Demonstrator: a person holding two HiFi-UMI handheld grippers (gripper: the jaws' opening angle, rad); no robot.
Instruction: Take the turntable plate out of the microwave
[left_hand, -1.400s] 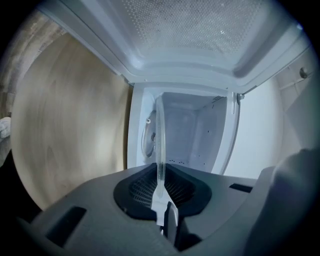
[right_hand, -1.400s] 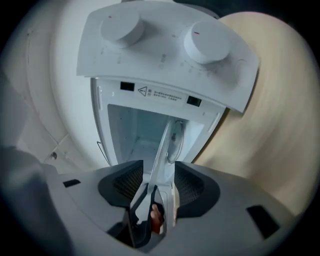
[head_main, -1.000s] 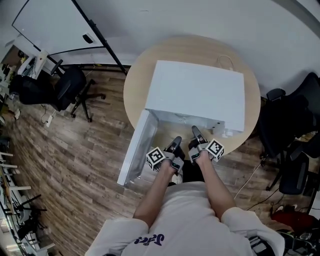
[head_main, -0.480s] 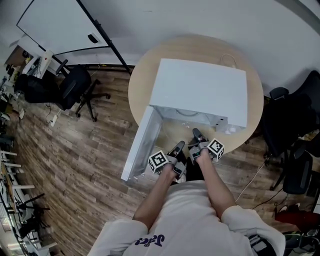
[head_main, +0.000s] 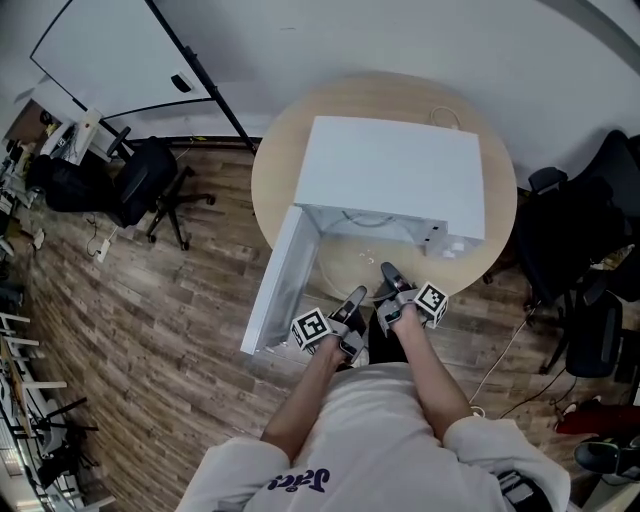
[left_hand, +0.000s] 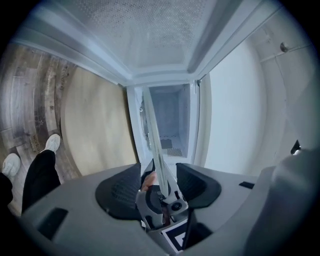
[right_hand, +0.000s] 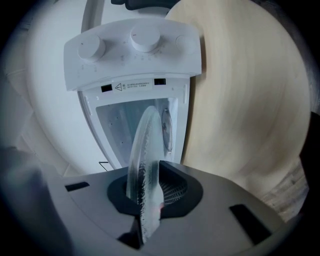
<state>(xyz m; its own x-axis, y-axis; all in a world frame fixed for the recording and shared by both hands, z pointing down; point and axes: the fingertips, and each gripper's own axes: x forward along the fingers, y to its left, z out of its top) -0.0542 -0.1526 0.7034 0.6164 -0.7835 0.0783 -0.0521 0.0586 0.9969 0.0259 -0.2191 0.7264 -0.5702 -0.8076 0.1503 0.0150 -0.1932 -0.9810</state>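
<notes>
Standing at a round wooden table (head_main: 272, 170), a person holds a gripper in each hand in front of a white microwave (head_main: 390, 175) whose door (head_main: 280, 290) is swung wide to the left. The clear glass turntable plate (right_hand: 145, 150) hangs in the air at the mouth of the open cavity, above the table's near edge, with both grippers on its near rim. The right gripper (head_main: 388, 272) has the rim between its pads (right_hand: 172, 192); its jaws are closing and already press on the glass, so it carries the plate. In the right gripper view the plate shows edge-on as a tall, narrow sliver, with the microwave's control panel and three round knobs (right_hand: 145, 37) beyond it. The left gripper (head_main: 356, 295) sits just beside the right one, nearer the door. Its jaws are opening: the left gripper view shows the two dark pads (left_hand: 120, 187) standing apart on either side of the thin glass edge, with a gap between pad and plate. Beyond it that view looks into the pale cavity. A black office chair (head_main: 140, 175) stands on the wood-plank floor (head_main: 150, 330), well apart from the table
</notes>
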